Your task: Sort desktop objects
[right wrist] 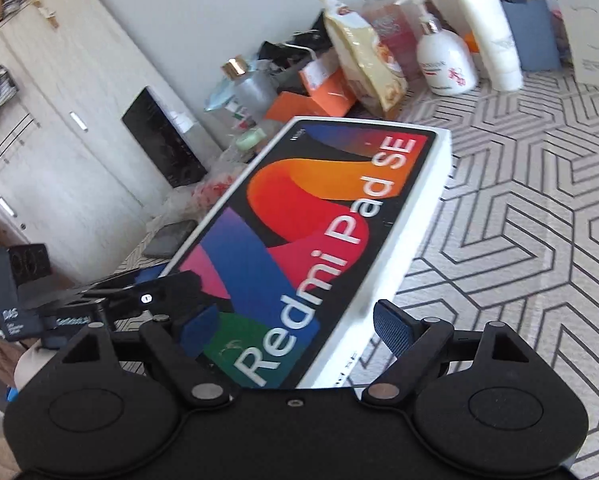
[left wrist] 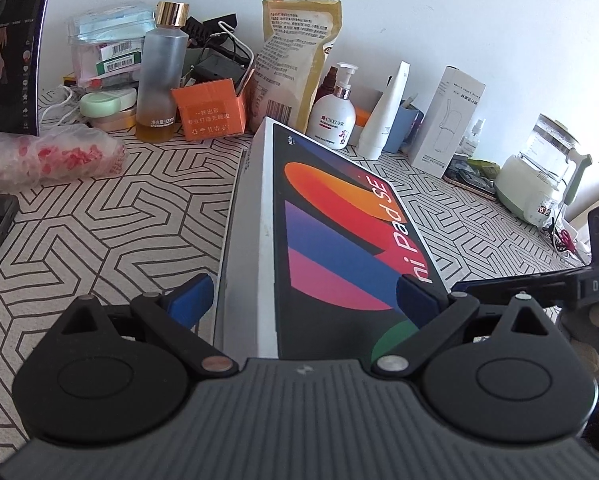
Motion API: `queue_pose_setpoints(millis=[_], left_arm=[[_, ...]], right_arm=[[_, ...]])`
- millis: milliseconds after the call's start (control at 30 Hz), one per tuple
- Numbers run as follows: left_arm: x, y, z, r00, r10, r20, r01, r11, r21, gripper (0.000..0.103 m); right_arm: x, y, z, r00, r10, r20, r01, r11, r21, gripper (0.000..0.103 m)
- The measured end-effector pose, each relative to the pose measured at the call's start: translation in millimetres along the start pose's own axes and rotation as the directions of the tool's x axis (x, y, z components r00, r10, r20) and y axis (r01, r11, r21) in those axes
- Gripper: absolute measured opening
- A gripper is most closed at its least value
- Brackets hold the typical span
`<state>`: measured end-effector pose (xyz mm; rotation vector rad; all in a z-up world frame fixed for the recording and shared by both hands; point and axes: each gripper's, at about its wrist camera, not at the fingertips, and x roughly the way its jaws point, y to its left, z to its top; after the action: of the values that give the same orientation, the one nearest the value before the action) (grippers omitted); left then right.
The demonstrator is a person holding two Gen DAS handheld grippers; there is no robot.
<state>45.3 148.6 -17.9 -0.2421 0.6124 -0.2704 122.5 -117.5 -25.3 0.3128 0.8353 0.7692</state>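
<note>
I hold the tablet box (left wrist: 331, 216) up off the patterned surface (left wrist: 99, 216). My left tool (left wrist: 305, 300) and right tool (right wrist: 295, 326) each pinch a near edge. Next I need a free spot to set it down flat.

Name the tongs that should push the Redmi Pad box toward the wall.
Left, probably. The left tongs clamp the tablet box squarely, pointing it at the back row beside the pump bottle. The right tongs sit at an angle, their grip unclear.
</note>
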Motion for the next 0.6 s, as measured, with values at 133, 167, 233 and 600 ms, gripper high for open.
queue_pose_setpoints(millis=[133, 167, 233, 600], left_arm=[[-3.1, 1.7, -2.0, 1.000, -0.018, 0.005, 0.018, 1.000, 0.003, 0.099], [-3.9, 2.1, -2.4, 1.000, -0.022, 0.007, 0.022, 1.000, 0.004, 0.099], [-5.4, 2.9, -3.4, 0.999, -0.031, 0.009, 0.031, 1.000, 0.005, 0.099], [-6.6, 4.6, -1.0, 0.999, -0.037, 0.014, 0.037, 0.999, 0.026, 0.097]], right_arm=[[15.7, -18.1, 1.4, 0.999, 0.032, -0.028, -0.029, 0.994, 0.104, 0.089], [21.4, -19.8, 1.0, 0.999, 0.038, -0.036, -0.033, 0.992, 0.120, 0.090], [27.9, -18.1, 0.5, 0.999, 0.017, -0.039, -0.013, 0.994, 0.112, 0.090], [12.9, -4.8, 0.5, 1.000, 0.024, 0.010, -0.025, 0.997, 0.068, 0.087]])
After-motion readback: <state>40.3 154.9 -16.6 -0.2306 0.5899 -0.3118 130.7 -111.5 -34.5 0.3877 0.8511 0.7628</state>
